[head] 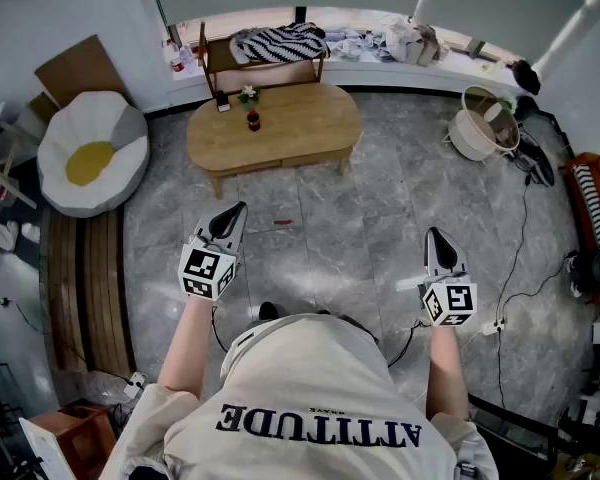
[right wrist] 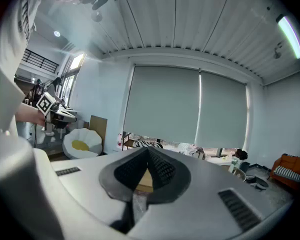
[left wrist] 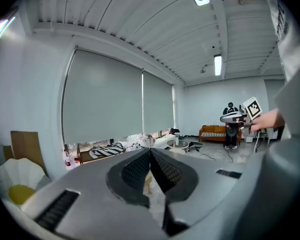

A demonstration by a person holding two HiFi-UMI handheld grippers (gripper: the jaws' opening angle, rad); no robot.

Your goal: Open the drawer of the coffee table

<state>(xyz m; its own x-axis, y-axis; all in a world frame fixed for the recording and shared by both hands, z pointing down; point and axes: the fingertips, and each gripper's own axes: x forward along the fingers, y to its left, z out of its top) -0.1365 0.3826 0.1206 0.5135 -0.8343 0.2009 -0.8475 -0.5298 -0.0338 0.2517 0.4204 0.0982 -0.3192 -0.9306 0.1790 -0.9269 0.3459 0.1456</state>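
While the coffee table (head: 280, 128) sits at the upper centre of the frame, its drawer (head: 315, 159) seemingly shut, the left claw (head: 235, 213) and right claw (head: 435, 238) point toward it, clenched and empty, well apart from it, probably because the approach has not yet begun.
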